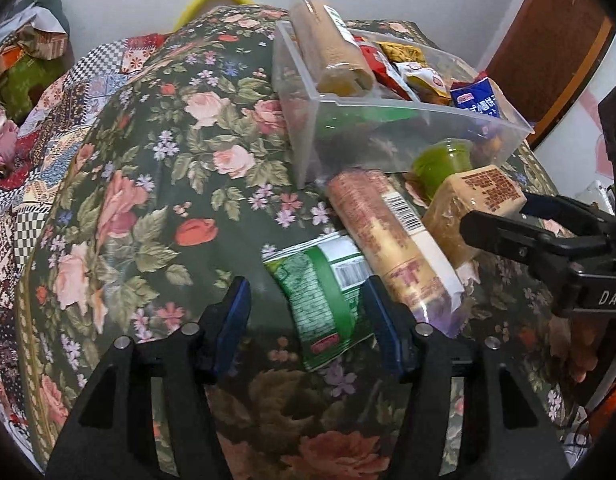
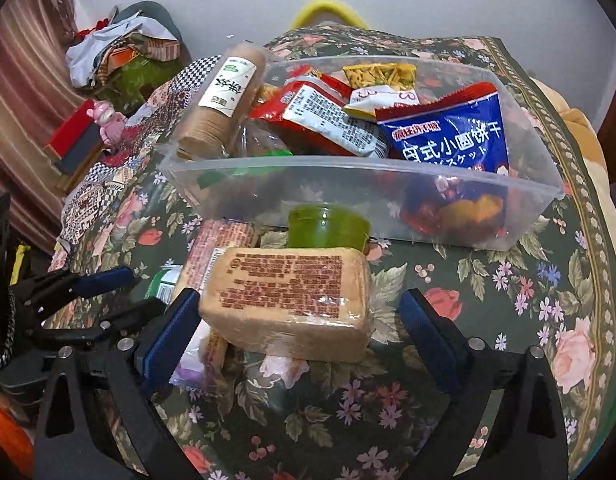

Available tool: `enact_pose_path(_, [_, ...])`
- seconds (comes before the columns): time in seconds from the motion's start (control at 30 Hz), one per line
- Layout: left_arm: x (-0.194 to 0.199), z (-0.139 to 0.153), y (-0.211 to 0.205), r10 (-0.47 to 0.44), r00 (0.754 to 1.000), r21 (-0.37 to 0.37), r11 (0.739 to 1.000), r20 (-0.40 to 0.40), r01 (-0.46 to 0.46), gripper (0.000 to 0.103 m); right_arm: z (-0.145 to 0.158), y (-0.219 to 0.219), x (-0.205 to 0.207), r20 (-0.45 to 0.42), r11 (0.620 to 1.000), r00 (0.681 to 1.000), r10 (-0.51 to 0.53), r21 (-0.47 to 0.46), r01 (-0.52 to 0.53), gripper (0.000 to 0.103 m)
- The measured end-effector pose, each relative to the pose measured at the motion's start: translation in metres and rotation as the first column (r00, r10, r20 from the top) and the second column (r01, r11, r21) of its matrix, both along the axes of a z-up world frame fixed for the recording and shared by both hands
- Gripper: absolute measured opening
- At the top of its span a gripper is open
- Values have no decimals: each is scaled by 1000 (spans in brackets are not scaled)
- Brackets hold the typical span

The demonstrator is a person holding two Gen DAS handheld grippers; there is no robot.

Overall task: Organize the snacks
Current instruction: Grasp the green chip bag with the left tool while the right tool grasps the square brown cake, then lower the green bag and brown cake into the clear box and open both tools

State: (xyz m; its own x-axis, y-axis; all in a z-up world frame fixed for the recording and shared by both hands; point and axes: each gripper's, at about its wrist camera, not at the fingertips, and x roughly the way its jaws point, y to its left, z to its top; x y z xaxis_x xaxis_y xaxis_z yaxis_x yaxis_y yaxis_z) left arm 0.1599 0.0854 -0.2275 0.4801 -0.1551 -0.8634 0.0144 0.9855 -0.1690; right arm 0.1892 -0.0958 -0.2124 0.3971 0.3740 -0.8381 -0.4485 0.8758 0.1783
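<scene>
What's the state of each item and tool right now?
clear bin: upright, open, partly filled
green cup: outside bin, on cloth
tan block pack: sealed, propped on long cracker roll
green packet: lying flat
left tool: open, straddling green packet
right tool: open around tan block pack

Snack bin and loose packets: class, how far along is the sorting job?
Done: the clear bin already holds several packets. In hand: nothing gripped; the left gripper straddles the green packet, the right gripper the tan block. Left: those, the long biscuit roll and green cup.
</scene>
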Motion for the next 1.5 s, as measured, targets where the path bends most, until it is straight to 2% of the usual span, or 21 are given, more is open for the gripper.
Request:
enact_pose_path(0.03, [1, -1, -2, -3, 1000, -4, 1000, 0, 3, 61, 0, -1, 0, -4, 1000, 1000, 8, 9, -8, 90])
enact_pose_path(0.07, [3, -2, -3, -4, 1000, -12, 1000, -2, 4, 62, 0, -3, -1, -8, 1000, 1000, 21, 15, -20, 82])
enact_pose_path(0.1, [5, -4, -4, -2, 1000, -21, 1000, -9, 1, 62, 0, -3, -3, -1, 1000, 1000, 22, 9, -22, 80])
enact_pose_path(0.2, [11, -11, -6, 15, 1000, -58, 998, -26, -16, 63, 2, -7, -5, 29, 1000, 1000, 11, -10, -11, 79])
enact_pose_path(0.3, [14, -15, -14, 15, 1000, -12, 1000, -4, -15, 63, 4, -15, -7, 39, 1000, 999, -4, -12, 5, 78])
enact_pose_path(0.53, [9, -9, -15, 13, 999, 13, 1000, 30, -14, 44, 11, -37, -9, 56, 999, 997, -50, -10, 50, 77])
enact_pose_path(0.8, [0, 30, -10, 36, 993, 10, 999, 111, -37, 44, 34, -48, -15, 106, 998, 992, -68, 21, 66, 77])
enact_pose_path(1.13, [4, 90, -28, 5, 968, 2, 1000, 251, -5, 44, 72, -58, -15, 203, 994, 975, -92, 80, 77, 77])
enact_pose_path(1.5, [44, 115, -45, -8, 952, -22, 1000, 307, 15, 44, 92, -59, 12, 247, 987, 961, -125, 125, 96, 77])
